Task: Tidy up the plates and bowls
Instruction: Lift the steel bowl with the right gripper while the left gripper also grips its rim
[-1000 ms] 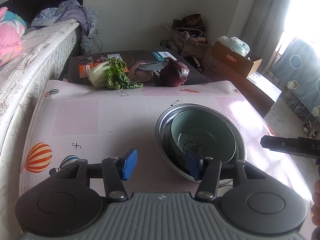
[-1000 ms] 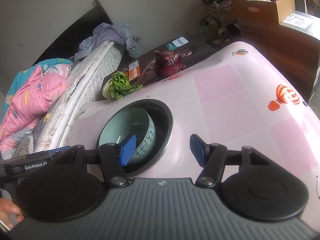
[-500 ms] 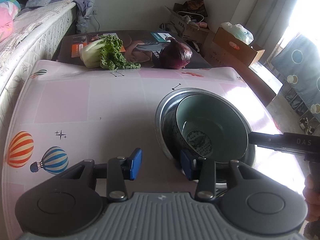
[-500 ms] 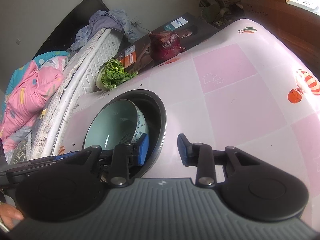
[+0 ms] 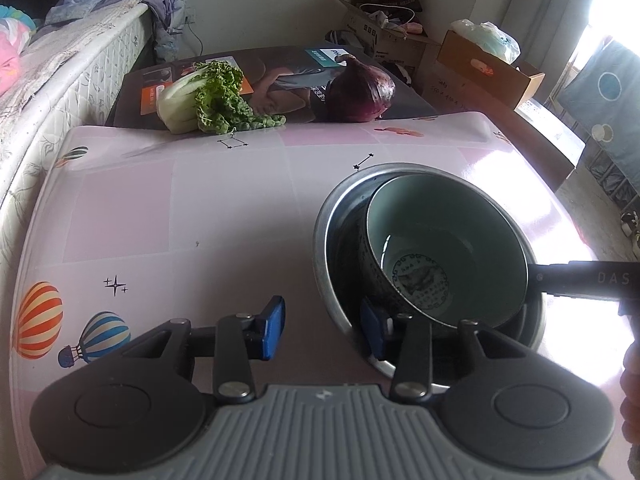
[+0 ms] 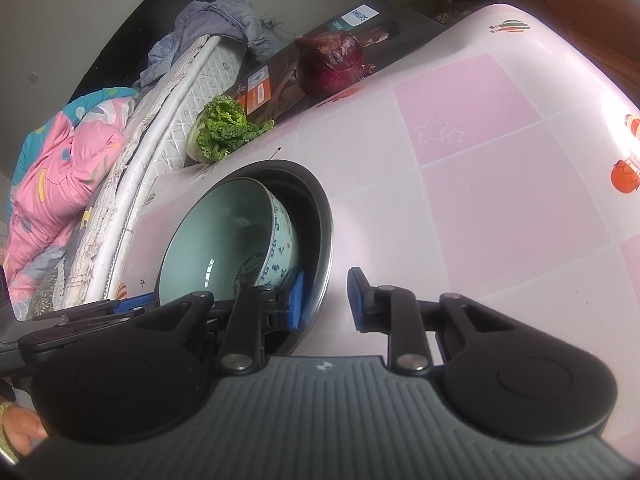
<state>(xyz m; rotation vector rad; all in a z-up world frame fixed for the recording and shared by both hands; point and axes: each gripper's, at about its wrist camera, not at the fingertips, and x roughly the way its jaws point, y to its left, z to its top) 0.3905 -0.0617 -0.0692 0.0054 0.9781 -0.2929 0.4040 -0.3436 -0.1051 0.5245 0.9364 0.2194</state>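
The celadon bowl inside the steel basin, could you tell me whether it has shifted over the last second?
Yes. The celadon bowl has tipped up: its rim now rises above the steel basin rim on the right gripper's side, where it earlier sat level within it.

A home bedroom: mattress (image 5: 60, 64), pink quilt (image 6: 52, 184), stacked cardboard boxes (image 5: 480, 68).

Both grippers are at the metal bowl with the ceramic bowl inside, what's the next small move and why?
Probably close both on the steel bowl rim. Each hand-held gripper, left and right, is open and straddles that rim, one finger inside beside the tilted celadon bowl, one outside.
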